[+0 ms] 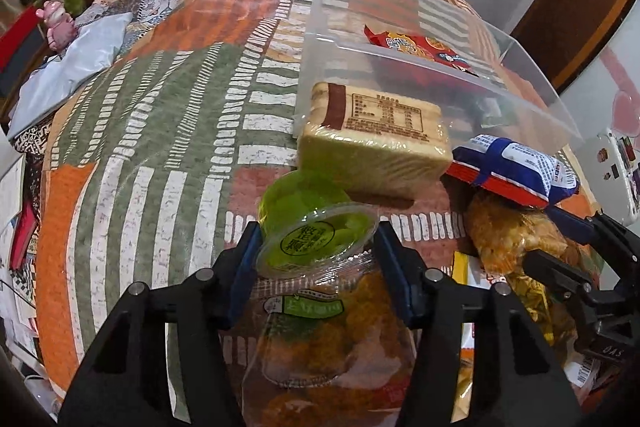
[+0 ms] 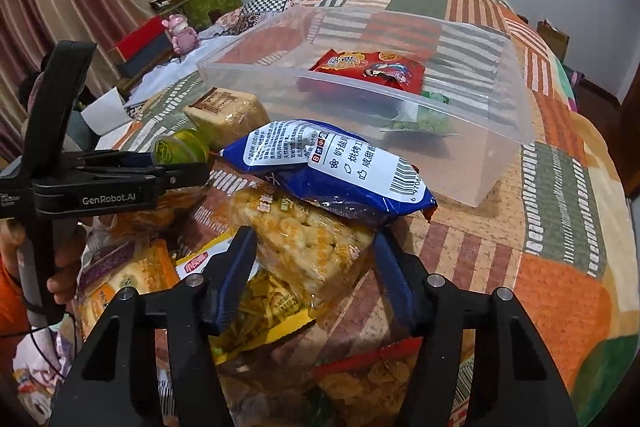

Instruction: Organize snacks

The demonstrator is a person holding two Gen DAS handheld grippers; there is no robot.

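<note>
Snacks, heaped on the patchwork bedspread point(image 2: 560, 187) at its near edge, in front of the clear storage bin point(image 2: 516, 131). The bin already holds 1 red packet point(image 2: 372, 65) and a green packet point(image 2: 428, 121) against its near wall.

Left gripper point(image 1: 316, 245): the blue pads sit on either side of the green jelly cup point(image 1: 308, 223), whose rim lies between them. The fingers appear to touch the rim, though whether they bear on it firmly is unclear. The cup is tipped, lid facing the camera, above a clear tub of orange snacks point(image 1: 332, 331). By its look it is light and rigid, with a smooth wall and a thin lid film; holding across the rim seems safer than squeezing the slick body.

Right gripper point(image 2: 314, 259): jaws spread wide, nothing held, straddling the near end of a clear bag of puffed crackers point(image 2: 304, 239). This bag probably crushes easily and crinkles; a light hold on the sealed end would spare the contents. The blue-and-white packet point(image 2: 332, 167) rests on top of it, overlapping its far part, so lifting the cracker bag would likely tip the packet off.

The wrapped cake block point(image 1: 372, 143) lies just beyond the cup, close to the bin's near-left corner; it looks soft and compressible. More foil packets point(image 2: 264, 303) lie beneath the right gripper.
</note>
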